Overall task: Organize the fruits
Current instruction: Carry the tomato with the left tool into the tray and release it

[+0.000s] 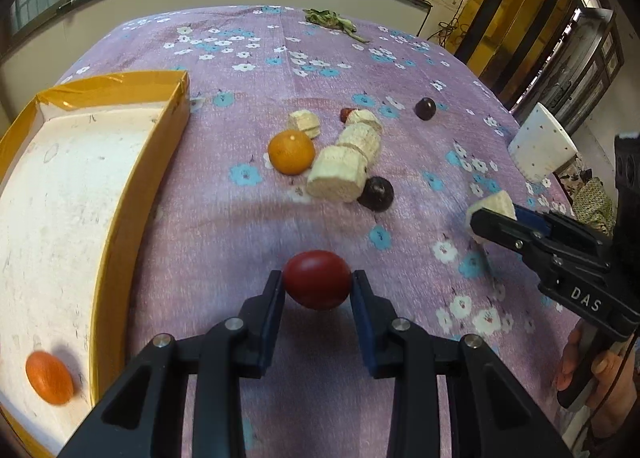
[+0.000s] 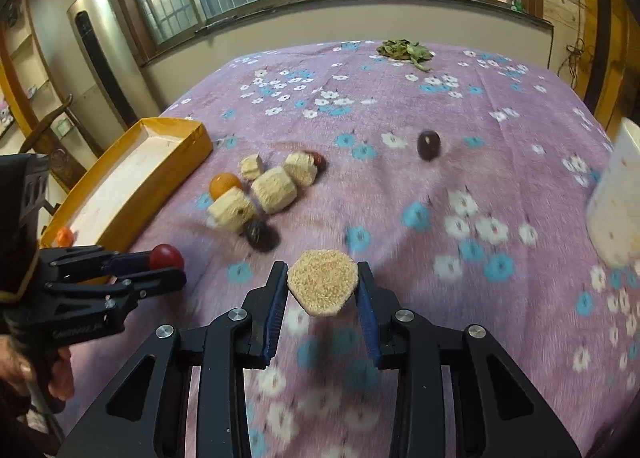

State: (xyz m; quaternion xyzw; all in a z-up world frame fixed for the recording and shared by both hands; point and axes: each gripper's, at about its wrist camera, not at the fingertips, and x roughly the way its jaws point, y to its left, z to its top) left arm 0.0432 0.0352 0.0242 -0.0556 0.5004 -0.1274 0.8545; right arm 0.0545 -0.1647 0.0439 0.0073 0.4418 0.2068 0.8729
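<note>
- Left tool (image 1: 318, 284): closed on a small red fruit (image 1: 317, 279), pads pressing both sides. Fruit is held clear of the purple flowered cloth (image 1: 248, 217), just right of the yellow box (image 1: 120, 193).
- Same grip seen from the right camera: left tool (image 2: 170, 266) sits beside the box's near corner, red fruit (image 2: 166, 256) at its tip.
- Right tool (image 2: 322, 286): closed on a pale cut chunk (image 2: 322, 282), grainy cut face up, blue pads on both flanks. Held above the cloth (image 2: 440, 185), well right of the box (image 2: 132, 193).
- From the left camera: right tool (image 1: 494, 223) with the chunk (image 1: 492, 207) at its tip, far right of the box. Part of a hand (image 1: 600, 374) is on its handle.
- Box: white inside, one small orange fruit (image 1: 50, 377) lying in its near end.
- Pile to the right of the box, mid-cloth: an orange (image 1: 291, 151), several pale chunks (image 1: 340, 173) touching it, a dark round fruit (image 1: 376, 193) against the nearest chunk, a small reddish fruit (image 1: 346, 113) at the far end.
- Another dark fruit (image 1: 425, 108) lies alone, further right of the pile.
- White cup (image 1: 542, 147) near the cloth's right edge, well apart from the box.
- Dried green leaves (image 1: 330, 19) at the far edge of the cloth.
</note>
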